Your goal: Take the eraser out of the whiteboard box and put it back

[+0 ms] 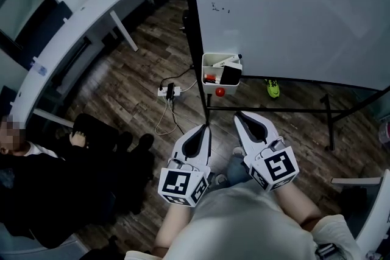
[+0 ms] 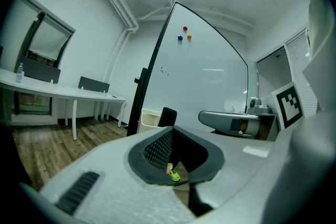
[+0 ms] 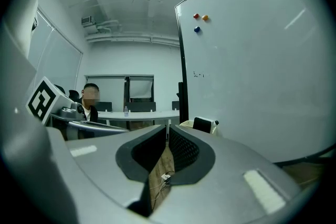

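Note:
The white whiteboard box [image 1: 208, 61] hangs at the lower left corner of the whiteboard [image 1: 292, 3]. A black eraser [image 1: 230, 74] stands in it beside a red-capped marker. Both grippers hover side by side below the box, apart from it and pointing at it. My left gripper [image 1: 206, 126] is shut and empty; my right gripper [image 1: 239, 114] is shut too, nothing between its jaws. In the left gripper view the box [image 2: 148, 119] and eraser [image 2: 168, 116] lie ahead, above the closed jaws. The right gripper view shows the box [image 3: 186, 124] and eraser [image 3: 202, 124] ahead to the right.
The whiteboard's black stand bar [image 1: 268, 109] runs along the wooden floor between grippers and box. A red ball [image 1: 219, 92], a yellow-green object [image 1: 273, 89] and a power strip [image 1: 169, 92] lie on the floor. A person in black [image 1: 42, 179] sits left; a curved white desk [image 1: 91, 3] stands behind.

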